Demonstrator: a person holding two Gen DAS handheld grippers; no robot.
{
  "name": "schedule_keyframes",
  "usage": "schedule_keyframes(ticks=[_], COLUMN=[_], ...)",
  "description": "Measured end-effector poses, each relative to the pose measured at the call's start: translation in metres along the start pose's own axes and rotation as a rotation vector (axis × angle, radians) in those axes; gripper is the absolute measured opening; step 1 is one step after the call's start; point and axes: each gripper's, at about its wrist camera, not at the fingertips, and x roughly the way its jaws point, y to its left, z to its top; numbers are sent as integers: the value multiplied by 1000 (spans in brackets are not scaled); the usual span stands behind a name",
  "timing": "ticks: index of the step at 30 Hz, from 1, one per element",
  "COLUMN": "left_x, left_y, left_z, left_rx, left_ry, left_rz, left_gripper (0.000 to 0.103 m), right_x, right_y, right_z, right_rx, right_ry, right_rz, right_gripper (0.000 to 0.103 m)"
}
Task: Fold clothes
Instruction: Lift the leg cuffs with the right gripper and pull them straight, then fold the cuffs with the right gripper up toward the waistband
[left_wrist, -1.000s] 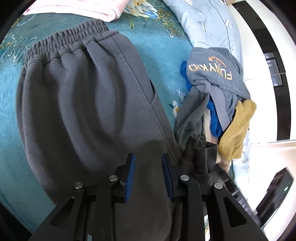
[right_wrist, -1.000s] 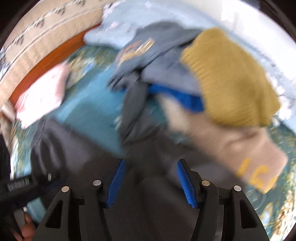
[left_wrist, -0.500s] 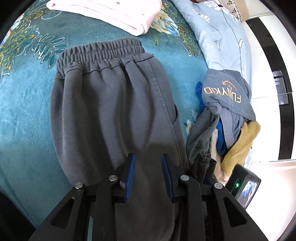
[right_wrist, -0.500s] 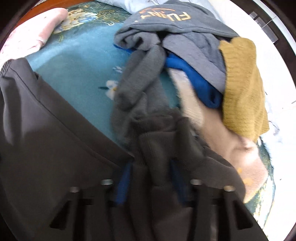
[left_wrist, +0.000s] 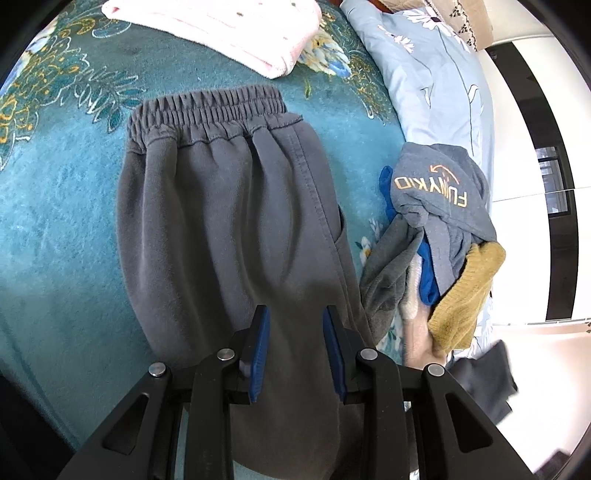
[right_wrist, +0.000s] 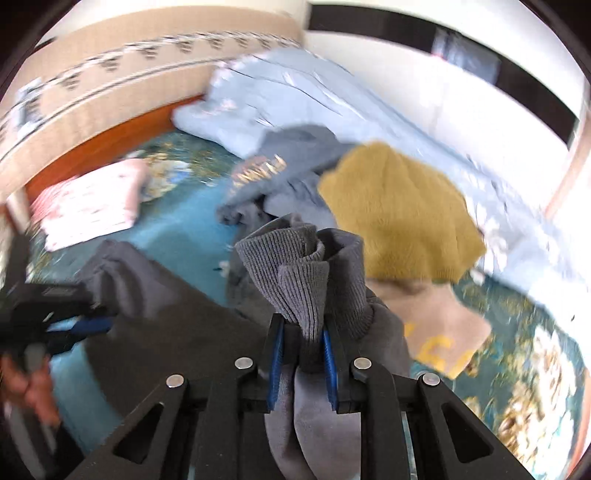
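The dark grey sweatpants (left_wrist: 236, 229) lie spread on the bed's teal floral cover (left_wrist: 66, 206), waistband (left_wrist: 207, 107) at the far end and the legs running toward the near edge. The right tool (right_wrist: 302, 347) is pressed together on the ribbed cuffs (right_wrist: 299, 280), bunched between its blue pads (right_wrist: 275, 354). The left tool (left_wrist: 295, 350) hovers over the near part of the trousers with its fingers spread and nothing between them.

To my eye the step in hand is the lengthwise fold: the cuffs are gathered and lifted, ready to be carried toward the waistband. The next move probably calls for the left tool to hold the cloth at the fold line while the right sweeps the cuffs over to the far end, keeping both legs stacked.

The left wrist view shows the whole lie of the trousers, the folded pink cloth (left_wrist: 229, 33) beyond them and the heap of unfolded clothes (left_wrist: 439, 236) to the right. Only the blurred right wrist view shows the grip on the cuffs, plus the person's hand (right_wrist: 26, 384) on the other tool at far left and the mustard knit (right_wrist: 399, 214) topping the heap.
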Motion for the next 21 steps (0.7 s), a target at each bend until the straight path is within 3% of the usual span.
schedule_keyframes(ticks=[2,5,10,12,13,15,18,21], left_x=[-4,-9,-20,-20,-20,-18,-14,-3], left_y=[0,1,8,9,10,10,7,-6], left_z=[0,-1,1,1,1,2,1,-4], left_rx=[2,-4,-30,-33,-35,-35,-21,42], left_ry=[-9,-22,-48,-44,-40,-32,-16,48], left_rz=[-6,-11,-25,-25,-26,-25,-29,-62], left_gripper=[30,30,30,30,30,30,30,30], right_x=[-10,10,81,95,99,93,74,56], right_y=[18,58,106,115,116,112,90,50], right_z=[-5,-17,-39,-47,-50,-51,-45,-42], right_rx=[-71,-187,-207,-200,-196,-178,-126,-22], right_ry=[7,65,212,264,278,281,247,198], right_rz=[38,77,143,181,200,274,354,302], right_gripper=[21,21,22,29,32,50,54,55])
